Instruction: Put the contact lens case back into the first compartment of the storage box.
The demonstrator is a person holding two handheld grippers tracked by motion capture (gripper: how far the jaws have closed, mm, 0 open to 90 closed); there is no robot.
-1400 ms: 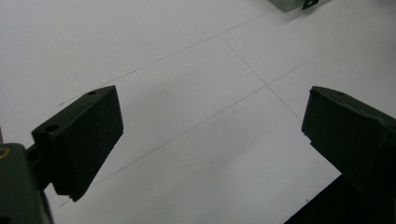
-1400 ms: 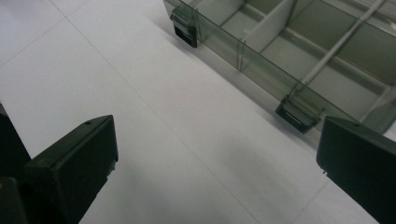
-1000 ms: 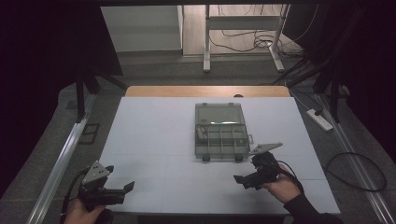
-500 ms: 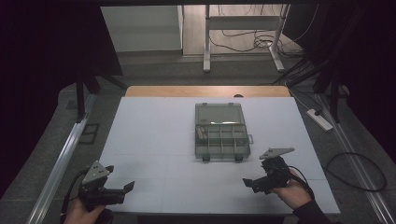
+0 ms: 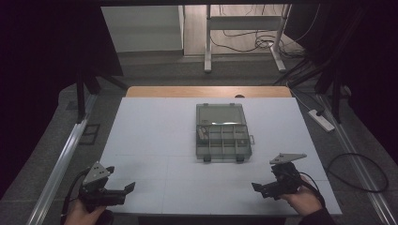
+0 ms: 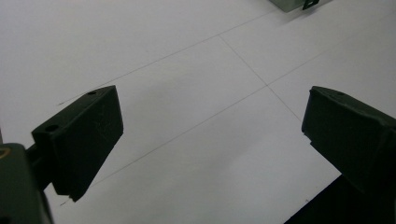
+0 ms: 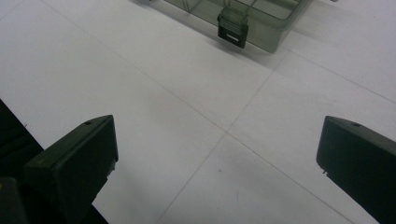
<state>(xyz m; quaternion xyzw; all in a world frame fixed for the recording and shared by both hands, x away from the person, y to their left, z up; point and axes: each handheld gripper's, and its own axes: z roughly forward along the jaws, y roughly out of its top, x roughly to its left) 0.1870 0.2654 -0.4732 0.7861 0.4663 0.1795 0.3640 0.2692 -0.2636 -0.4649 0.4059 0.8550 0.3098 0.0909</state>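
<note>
A white tabletop carries a clear compartment box lying flat a little toward 1 o'clock of its middle, its lid shut and two dark latches on the near edge. In the right gripper view one latch hangs at 12 o'clock, with thin seam lines crossing the white surface below it. In the left gripper view a corner of the box shows at 1 o'clock.

The left claw sits at 7 o'clock of the tabletop, near its front edge, held in a hand and aimed toward 3 o'clock. Its jaws stand wide apart with nothing between them, plain in the left gripper view. It rests in the same spot as a second ago.

The right claw is at 5 o'clock of the tabletop, its hand behind it and the grey three-cornered plate on top. Its jaws are spread wide and empty, as the right gripper view shows. Compared with a second ago it has drawn back toward the front edge and a little toward 3 o'clock, so it now lies farther from the box, well apart from the latches. The box has not shifted.
</note>
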